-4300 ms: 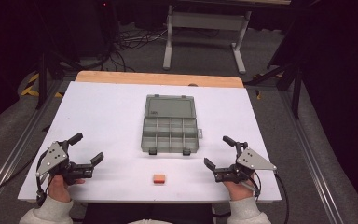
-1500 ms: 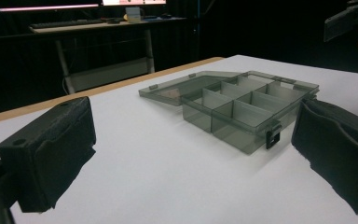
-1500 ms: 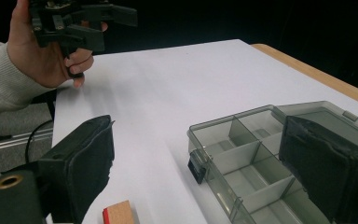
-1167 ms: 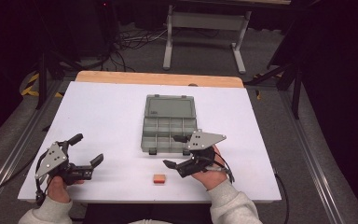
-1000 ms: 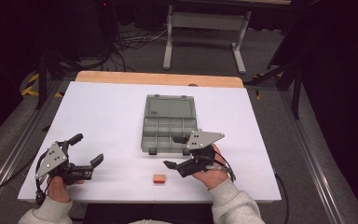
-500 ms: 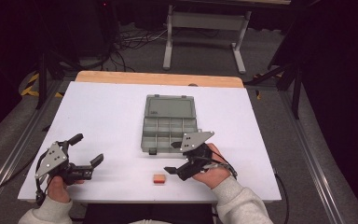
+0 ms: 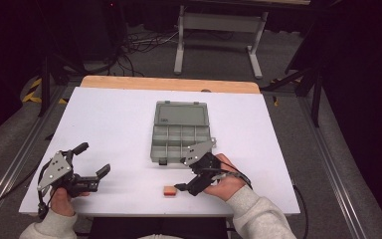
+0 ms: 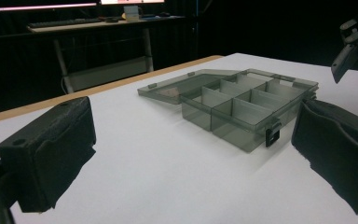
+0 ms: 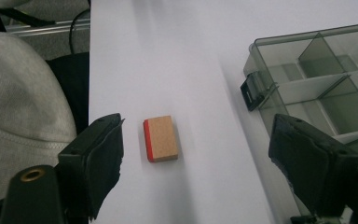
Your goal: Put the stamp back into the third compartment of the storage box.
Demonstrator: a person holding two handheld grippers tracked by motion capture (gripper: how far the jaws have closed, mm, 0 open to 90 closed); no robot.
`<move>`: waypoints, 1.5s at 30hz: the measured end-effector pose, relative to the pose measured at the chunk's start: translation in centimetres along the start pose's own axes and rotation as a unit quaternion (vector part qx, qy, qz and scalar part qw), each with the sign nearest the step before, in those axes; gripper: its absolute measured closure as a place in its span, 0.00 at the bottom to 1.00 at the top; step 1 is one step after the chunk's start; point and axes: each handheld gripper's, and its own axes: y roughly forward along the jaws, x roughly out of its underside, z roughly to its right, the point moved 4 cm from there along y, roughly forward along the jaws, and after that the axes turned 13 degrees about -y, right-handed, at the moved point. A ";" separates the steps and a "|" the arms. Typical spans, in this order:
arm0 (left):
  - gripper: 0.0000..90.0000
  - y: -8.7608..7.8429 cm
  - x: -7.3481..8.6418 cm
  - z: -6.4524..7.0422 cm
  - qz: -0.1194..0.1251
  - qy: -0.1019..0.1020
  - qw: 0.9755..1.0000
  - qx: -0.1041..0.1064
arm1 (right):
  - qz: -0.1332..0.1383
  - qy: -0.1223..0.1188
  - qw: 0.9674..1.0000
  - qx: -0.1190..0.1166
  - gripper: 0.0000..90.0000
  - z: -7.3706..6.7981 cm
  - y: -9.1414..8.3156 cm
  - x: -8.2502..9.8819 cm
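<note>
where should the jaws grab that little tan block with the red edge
Judging by its pose, grip the block across its two long sides, coming straight down from above. It lies flat on the table with open space all round, and the open right gripper already straddles that width.

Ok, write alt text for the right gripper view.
A small tan block with a red edge lies flat on the white table between the open right gripper jaws, untouched. An open grey compartment box sits at the right.

Nothing readable anywhere here, honestly. There's a pale sticker on the lid of the grey plastic box (image 7: pixel 180 130), but whatever's printed on it is way too blurry.
</note>
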 end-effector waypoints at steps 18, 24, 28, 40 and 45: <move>0.01 0.0 0.0 0.1 0.000 0.000 1.000 0.000 | -0.024 0.012 0.999 -0.047 0.31 -0.3 1.3 0.0; 0.01 0.0 0.0 0.0 -0.001 0.000 1.000 0.000 | -0.029 0.008 0.998 -0.048 0.31 -0.6 2.1 0.0; 0.01 0.0 0.0 0.0 0.000 0.000 1.000 0.000 | -0.034 0.003 0.998 -0.049 0.31 -0.7 2.7 0.0; 0.01 0.0 0.0 0.0 -0.001 0.000 1.000 0.000 | -0.054 -0.004 0.997 -0.057 0.36 -1.2 4.3 0.4; 0.01 0.0 0.0 0.0 -0.001 0.000 1.000 0.000 | -0.063 -0.008 0.996 -0.055 0.39 -1.4 4.9 0.5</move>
